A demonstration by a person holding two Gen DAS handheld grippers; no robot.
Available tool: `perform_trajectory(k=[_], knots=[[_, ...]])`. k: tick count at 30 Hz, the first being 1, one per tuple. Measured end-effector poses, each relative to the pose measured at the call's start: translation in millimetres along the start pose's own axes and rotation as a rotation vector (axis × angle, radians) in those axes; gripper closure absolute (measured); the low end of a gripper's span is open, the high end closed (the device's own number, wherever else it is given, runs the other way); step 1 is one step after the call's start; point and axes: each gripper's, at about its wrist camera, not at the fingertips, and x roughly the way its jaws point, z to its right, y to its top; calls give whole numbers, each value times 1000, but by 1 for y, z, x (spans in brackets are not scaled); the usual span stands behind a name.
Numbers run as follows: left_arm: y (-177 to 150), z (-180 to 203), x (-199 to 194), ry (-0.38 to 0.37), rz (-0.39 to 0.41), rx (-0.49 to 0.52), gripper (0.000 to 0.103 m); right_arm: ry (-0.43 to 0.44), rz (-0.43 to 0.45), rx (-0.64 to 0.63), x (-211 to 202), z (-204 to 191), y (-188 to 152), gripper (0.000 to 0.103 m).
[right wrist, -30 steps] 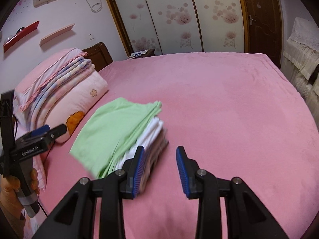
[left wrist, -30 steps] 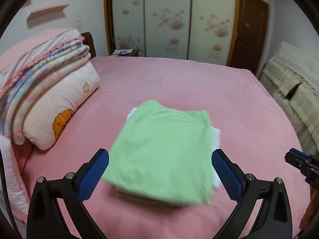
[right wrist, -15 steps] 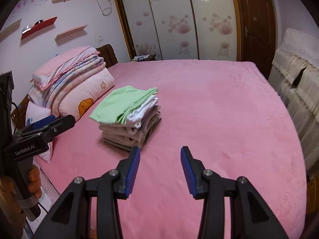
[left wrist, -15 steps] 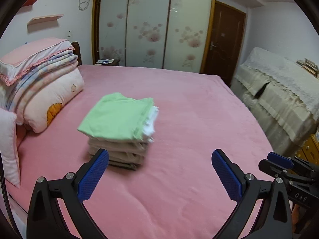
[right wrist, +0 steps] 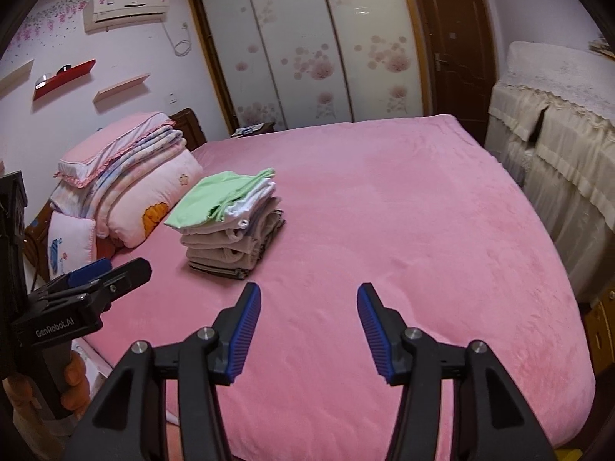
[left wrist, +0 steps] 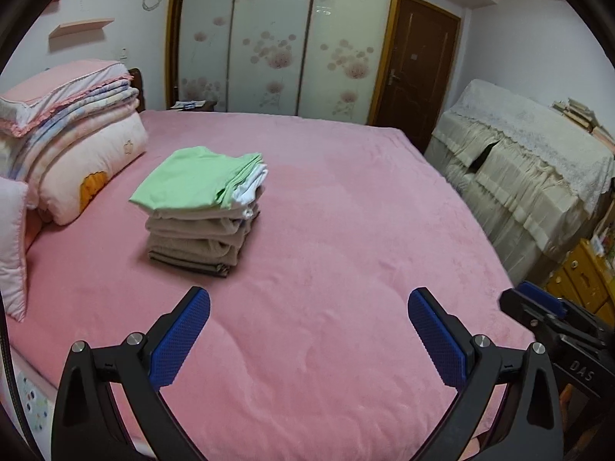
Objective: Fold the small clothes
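Observation:
A stack of folded clothes (left wrist: 203, 211) (right wrist: 230, 226) rests on the pink bed (left wrist: 346, 230) (right wrist: 403, 211), beige pieces below, a white one above them and a light green garment (left wrist: 192, 178) (right wrist: 219, 196) on top. My left gripper (left wrist: 307, 326) hovers over the bed's near part, well short of the stack, its jaws wide open and empty. My right gripper (right wrist: 309, 322) is also back from the stack, its jaws opening with only bare bedspread between them. Each gripper shows at the edge of the other's view.
Pillows and a folded quilt (left wrist: 65, 134) (right wrist: 127, 184) are piled at the bed's left end. A cloth-covered cabinet (left wrist: 519, 161) (right wrist: 557, 134) stands along the right side. Sliding wardrobe doors (left wrist: 276, 38) and a brown door (left wrist: 415, 65) are behind the bed.
Both grippers have drawn back from the stack, which now looks smaller and farther away. The right gripper's jaws have spread wider. The green garment stays on top of the stack.

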Motion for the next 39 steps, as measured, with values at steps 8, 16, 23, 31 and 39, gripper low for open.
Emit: perform_trajectory(k=[8,16,23,31,39], knots=[[-34,10,-15,42,17,-10,1,-55,37,40,-25,6,-34,46],[-68,19,-17,15,-20,-35,1,-112,75,62,-44,7,-68,29],[-86,33,-16,58,-10,18,1,-123,42,63,-38,9,-82,28],[-90,36,-13,62,-25,27,1,-145,32,17,-34,1,-89,28],[-93,33,-9,75,-46,14,1,-154,27,6,-32,-4,-92,28]])
